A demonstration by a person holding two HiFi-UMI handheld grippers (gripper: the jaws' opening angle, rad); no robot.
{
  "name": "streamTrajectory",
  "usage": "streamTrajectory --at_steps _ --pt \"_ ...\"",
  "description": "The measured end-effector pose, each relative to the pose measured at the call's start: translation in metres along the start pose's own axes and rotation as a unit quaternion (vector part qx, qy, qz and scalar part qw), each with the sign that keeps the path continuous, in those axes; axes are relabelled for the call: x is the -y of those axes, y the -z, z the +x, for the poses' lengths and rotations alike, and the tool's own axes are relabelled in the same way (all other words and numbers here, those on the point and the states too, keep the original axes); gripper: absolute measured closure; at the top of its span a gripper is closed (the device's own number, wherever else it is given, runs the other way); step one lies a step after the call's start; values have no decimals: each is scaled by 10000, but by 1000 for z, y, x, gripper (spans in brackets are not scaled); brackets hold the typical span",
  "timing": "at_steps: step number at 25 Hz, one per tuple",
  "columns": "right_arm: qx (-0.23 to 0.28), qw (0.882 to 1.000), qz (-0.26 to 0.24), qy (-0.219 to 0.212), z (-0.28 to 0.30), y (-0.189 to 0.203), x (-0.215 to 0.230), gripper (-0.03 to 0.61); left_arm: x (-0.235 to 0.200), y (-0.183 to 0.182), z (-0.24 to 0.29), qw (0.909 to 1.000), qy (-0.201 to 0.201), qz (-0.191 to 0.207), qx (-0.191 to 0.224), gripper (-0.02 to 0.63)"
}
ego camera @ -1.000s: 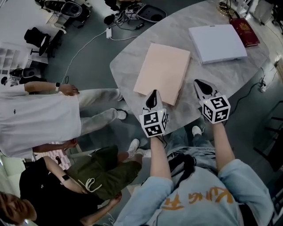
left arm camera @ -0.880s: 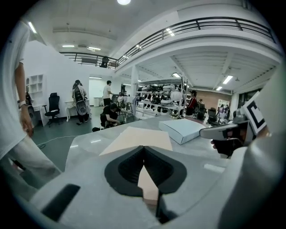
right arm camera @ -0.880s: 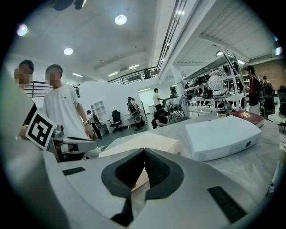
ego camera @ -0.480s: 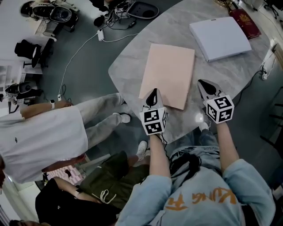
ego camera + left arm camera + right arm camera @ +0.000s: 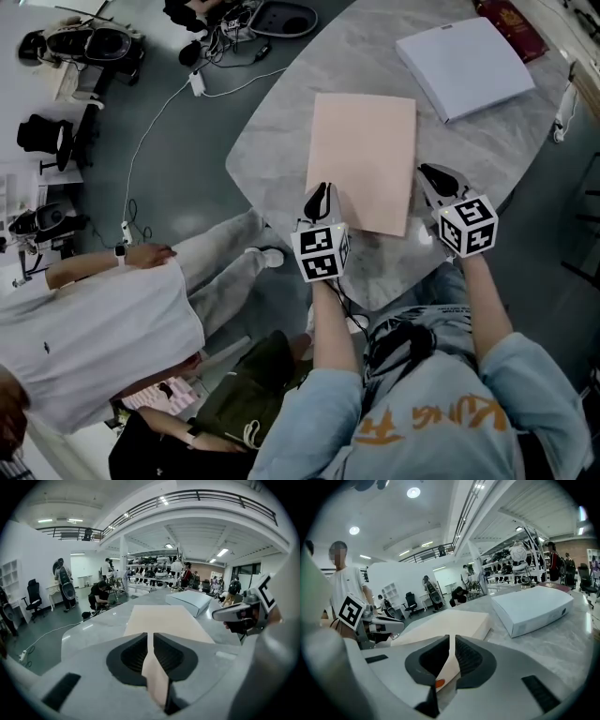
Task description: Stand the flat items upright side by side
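A flat pale-pink item (image 5: pixel 361 173) lies on the grey marble table (image 5: pixel 272 141), and a flat white box (image 5: pixel 466 64) lies beyond it to the right. A dark red book (image 5: pixel 511 17) lies at the far edge. My left gripper (image 5: pixel 321 191) hovers over the pink item's near left corner. Its jaws have just been opening to a narrow slit (image 5: pixel 151 637) with nothing between them. My right gripper (image 5: pixel 427 172) sits just off the pink item's near right edge, shut and holding nothing (image 5: pixel 452 639). The pink item (image 5: pixel 445 623) and the white box (image 5: pixel 532 609) lie ahead of it.
The table's rounded near edge (image 5: pixel 375 300) is just under both hands. A person in a white shirt (image 5: pixel 103 342) stands on the floor to the left, with another person crouching below. Cables (image 5: pixel 159 122), chairs and gear cover the floor at the upper left.
Both grippers have come down and forward toward the pink item's near edge. The left tip now overlaps its near left corner. The person in white has shifted in the view.
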State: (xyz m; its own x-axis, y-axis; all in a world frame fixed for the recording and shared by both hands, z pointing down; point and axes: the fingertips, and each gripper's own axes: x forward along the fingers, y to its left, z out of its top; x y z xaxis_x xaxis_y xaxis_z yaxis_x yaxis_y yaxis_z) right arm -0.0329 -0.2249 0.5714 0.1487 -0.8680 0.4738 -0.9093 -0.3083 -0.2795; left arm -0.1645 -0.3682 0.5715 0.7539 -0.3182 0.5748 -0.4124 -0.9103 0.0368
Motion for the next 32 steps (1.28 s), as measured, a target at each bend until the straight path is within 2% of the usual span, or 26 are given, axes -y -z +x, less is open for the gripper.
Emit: streamTrajectory --at_steps 4,7,13,18,23,32 --pt "-166 9997 169 14 13 6 4 518 -13 -8 15 10000 80 13 18 554" --pt "-300 9990 339 35 18 10 7 467 -16 -10 22 9996 269 -60 -44 523" --pt "-466 9968 654 25 26 13 10 358 -14 -10 40 9958 835 -196 -326 394" --pt "-578 9944 888 9 39 23 19 280 -14 3 65 9910 1135 -95 -701 276" --pt "-656 9924 1043 62 44 16 20 238 -23 -7 75 9868 1373 -359 -776 235" --pt "-863 9845 1526 -102 63 29 24 181 -18 5 98 9693 2048 -504 -1264 204"
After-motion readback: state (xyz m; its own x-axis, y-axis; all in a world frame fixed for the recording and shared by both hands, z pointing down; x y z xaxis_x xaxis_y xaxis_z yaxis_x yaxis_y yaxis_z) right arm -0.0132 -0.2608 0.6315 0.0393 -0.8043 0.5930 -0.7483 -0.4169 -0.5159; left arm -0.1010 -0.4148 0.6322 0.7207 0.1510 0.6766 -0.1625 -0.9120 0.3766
